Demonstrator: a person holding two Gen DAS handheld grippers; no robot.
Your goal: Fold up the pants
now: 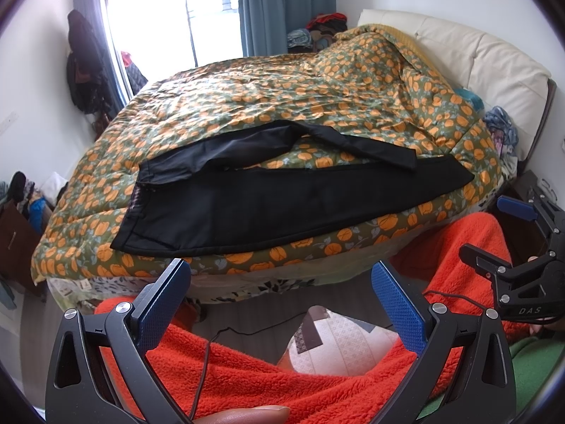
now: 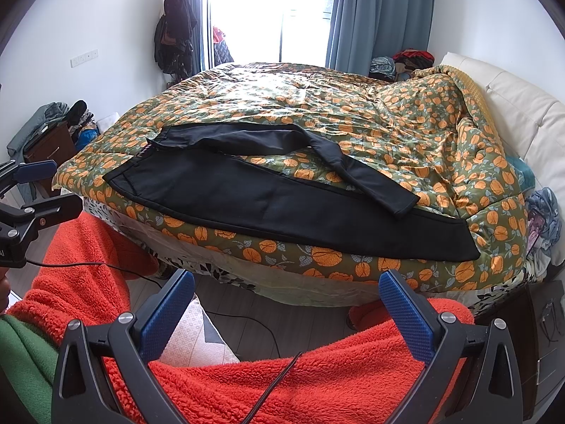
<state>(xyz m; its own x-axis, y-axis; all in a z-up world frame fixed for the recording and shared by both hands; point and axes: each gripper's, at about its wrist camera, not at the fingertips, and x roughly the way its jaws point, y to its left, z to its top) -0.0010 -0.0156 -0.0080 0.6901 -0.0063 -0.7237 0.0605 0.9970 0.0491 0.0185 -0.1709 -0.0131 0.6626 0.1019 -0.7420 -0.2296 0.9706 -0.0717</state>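
Black pants spread on the bed's quilt near its edge, far leg crooked; left hand-held gripper and right hand-held gripper both wide, empty, held back; fold apparently unstarted, next straighten that leg.

The pants lie on the bed along its near edge, waistband left, one leg crossing the other at right.

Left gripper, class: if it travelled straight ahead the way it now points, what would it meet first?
Probably the near edge of the floral quilt, just below the black pants; the left gripper is open and short of the bed. Depth is uncertain.
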